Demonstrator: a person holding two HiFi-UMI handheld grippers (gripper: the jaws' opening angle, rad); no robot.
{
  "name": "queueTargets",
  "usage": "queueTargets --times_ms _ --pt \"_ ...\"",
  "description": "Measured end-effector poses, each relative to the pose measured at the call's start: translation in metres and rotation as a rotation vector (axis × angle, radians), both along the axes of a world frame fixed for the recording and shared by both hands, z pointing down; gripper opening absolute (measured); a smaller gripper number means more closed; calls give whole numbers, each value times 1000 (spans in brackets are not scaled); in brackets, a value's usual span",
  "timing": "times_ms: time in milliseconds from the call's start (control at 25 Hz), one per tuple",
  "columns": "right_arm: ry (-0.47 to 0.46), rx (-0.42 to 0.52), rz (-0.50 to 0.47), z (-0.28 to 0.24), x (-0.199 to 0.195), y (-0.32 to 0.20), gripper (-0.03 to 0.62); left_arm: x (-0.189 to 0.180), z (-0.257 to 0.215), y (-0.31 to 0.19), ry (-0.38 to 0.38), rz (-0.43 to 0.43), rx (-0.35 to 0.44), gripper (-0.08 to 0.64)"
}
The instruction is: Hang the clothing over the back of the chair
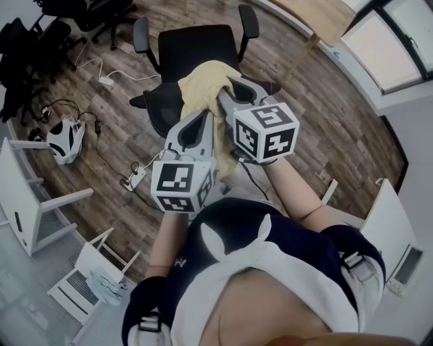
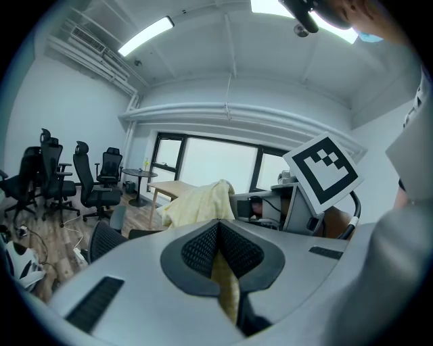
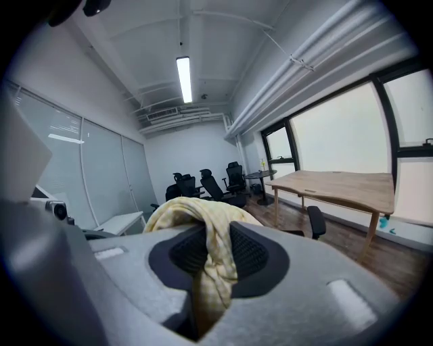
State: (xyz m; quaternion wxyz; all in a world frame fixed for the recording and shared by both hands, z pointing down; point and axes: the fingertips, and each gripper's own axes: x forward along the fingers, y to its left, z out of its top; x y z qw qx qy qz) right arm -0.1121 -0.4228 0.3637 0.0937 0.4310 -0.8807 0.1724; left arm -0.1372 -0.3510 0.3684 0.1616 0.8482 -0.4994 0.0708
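Observation:
A pale yellow garment [image 1: 203,84] is bunched up over the near edge of a black office chair [image 1: 196,47]. The chair's mesh back [image 1: 162,111] is on the side nearest me. My left gripper [image 1: 201,120] is shut on a thin fold of the garment [image 2: 223,277], which hangs down between its pads. Further right and ahead, my right gripper [image 1: 233,88] is shut on a thick bunch of the same cloth [image 3: 213,257]. That bunch spills over the top of its pads [image 3: 257,253]. The rest of the garment [image 2: 196,203] rises between the two grippers.
The floor is wood. On it, left of the chair, are a power strip with cables [image 1: 105,81] and a white helmet-like object [image 1: 65,138]. More black chairs [image 1: 27,54] stand at the far left. A wooden table [image 1: 325,17] is at the upper right and white furniture [image 1: 27,203] at the left.

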Motion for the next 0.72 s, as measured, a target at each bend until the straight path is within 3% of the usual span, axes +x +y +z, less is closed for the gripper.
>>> queueTargets --times_ms 720 --pt "112 37 -27 2 1 4 120 -5 10 -9 20 -41 -60 6"
